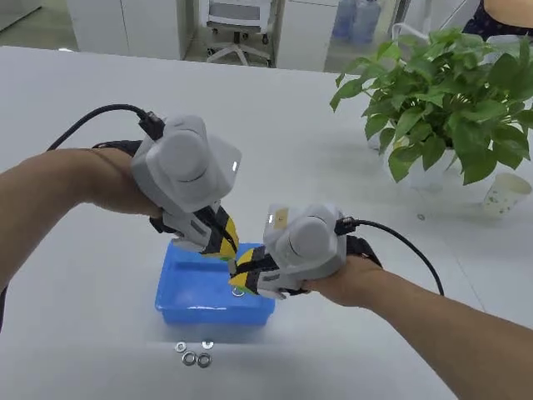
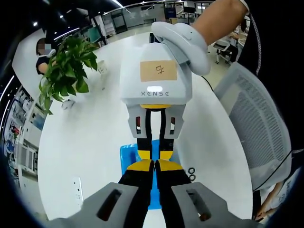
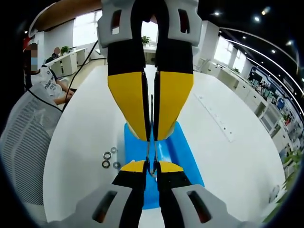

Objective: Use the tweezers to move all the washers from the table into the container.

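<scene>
Above the blue container [image 1: 190, 293], left gripper [image 1: 223, 243] and right gripper [image 1: 243, 279] meet tip to tip, jaws narrow, apparently both pinching thin tweezers [image 3: 151, 118]. Loose washers [image 1: 196, 353] lie on the table [image 1: 83, 350] just beside the blue container.

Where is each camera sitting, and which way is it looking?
Head view: on the person's head, looking down at the blue container; both forearms, the left gripper and the right gripper show.
Left gripper view: rides the left gripper, faces the right gripper head-on; own jaws rise below.
Right gripper view: rides the right gripper, faces the left one; own jaws pinch thin tweezers.
All three share the container and washers.
</scene>
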A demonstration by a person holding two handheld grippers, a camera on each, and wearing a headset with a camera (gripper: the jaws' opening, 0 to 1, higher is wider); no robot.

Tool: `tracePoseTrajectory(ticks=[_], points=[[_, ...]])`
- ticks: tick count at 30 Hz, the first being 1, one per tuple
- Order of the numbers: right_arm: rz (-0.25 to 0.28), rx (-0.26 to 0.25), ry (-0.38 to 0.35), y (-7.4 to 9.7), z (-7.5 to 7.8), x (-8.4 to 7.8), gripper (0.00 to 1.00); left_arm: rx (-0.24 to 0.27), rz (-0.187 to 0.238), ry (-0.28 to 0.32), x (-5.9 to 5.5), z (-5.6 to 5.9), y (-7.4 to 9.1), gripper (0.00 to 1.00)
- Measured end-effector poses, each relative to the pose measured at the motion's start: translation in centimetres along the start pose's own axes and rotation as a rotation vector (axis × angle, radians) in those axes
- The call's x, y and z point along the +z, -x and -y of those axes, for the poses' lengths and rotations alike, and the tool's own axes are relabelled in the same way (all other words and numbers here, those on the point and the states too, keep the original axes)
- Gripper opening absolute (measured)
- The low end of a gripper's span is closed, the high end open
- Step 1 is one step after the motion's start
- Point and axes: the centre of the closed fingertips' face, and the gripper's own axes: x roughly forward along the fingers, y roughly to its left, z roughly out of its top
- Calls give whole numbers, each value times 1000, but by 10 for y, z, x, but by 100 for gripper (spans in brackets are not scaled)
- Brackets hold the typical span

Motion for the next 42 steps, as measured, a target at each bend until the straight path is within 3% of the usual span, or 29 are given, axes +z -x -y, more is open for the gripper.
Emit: tracePoseTrajectory(ticks=[27,42], points=[[-8,45,-56,-32,6,-25,10,-37,-14,38,-29,-11,-29,6],[-15,56,-53,-38,3,-29,10,-41,-21,33,-33,-6,-34,6]])
